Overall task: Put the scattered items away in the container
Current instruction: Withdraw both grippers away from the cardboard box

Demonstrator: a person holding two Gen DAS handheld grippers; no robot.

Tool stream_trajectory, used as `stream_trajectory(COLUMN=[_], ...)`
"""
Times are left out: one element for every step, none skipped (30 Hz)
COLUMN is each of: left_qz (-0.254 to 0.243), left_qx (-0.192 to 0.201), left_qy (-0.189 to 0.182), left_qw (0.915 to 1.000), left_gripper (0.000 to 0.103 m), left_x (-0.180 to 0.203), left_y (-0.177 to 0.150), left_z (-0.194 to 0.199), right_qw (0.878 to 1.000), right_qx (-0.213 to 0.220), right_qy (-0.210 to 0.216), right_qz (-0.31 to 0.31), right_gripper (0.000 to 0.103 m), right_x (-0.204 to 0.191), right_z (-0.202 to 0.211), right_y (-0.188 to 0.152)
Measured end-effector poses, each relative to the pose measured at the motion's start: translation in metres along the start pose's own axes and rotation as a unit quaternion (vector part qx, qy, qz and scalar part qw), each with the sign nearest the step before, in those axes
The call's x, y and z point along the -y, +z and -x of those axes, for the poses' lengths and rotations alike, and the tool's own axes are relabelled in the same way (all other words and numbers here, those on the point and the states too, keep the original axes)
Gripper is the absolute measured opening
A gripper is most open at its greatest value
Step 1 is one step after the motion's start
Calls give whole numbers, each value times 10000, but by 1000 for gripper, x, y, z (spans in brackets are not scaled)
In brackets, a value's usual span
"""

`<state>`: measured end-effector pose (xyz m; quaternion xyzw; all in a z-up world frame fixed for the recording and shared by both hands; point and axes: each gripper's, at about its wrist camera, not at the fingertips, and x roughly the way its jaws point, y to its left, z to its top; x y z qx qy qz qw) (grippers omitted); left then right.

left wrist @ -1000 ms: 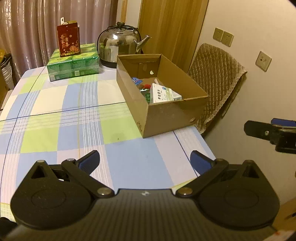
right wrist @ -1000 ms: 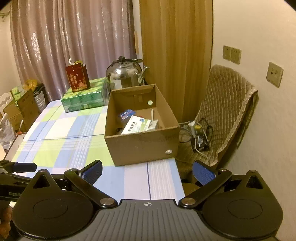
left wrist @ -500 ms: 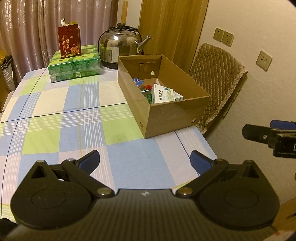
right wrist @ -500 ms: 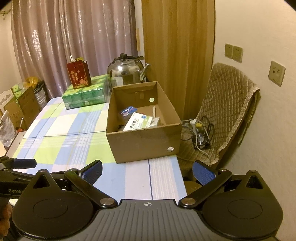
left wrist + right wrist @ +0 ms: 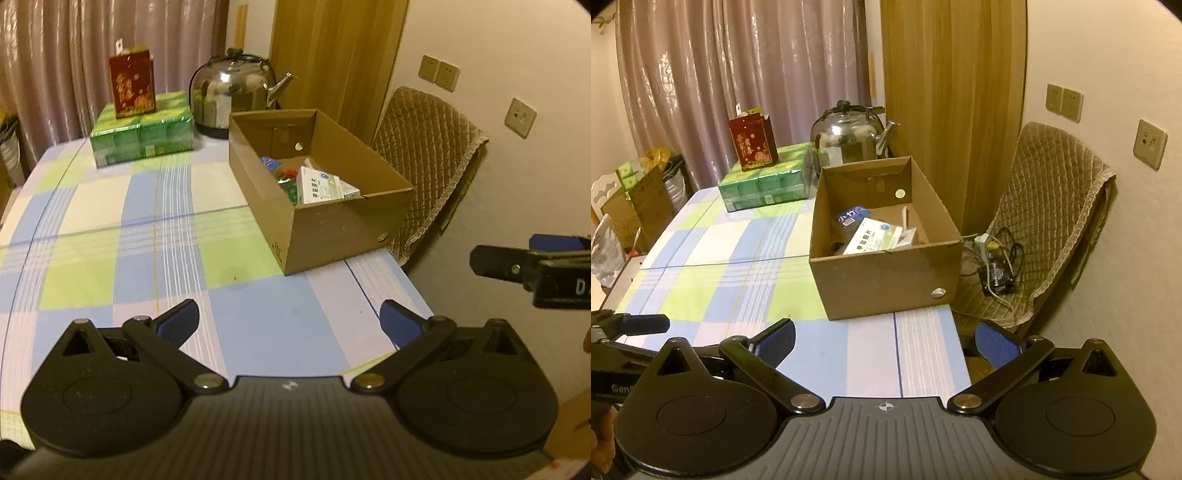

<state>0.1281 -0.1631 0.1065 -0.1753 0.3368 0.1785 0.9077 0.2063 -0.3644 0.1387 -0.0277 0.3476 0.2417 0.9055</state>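
The small things lie in the box [image 5: 886,266]. Nothing loose shows on the bench [image 5: 147,236]. Both grippers, left gripper [image 5: 290,321] and right gripper [image 5: 884,339], hold nothing, fingers apart. It looks done.

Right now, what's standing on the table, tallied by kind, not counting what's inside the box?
Cardboard box: 1
Kettle: 1
Green pack: 1
Red carton: 1, on the green pack
Total: 4
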Motion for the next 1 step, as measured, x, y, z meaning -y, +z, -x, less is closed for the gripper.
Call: stream_trajectory(left_qz=[-36], left_qx=[39], left_qy=[40], left_qw=[10000], left_gripper=[103], left_x=[1], left_y=[-1], left_z=[1], right_qw=[10000], right_qx=[1], right_qy=[-2], right_qz=[-1], right_gripper=[101], right_x=[0], right_z=[0], right_y=[0])
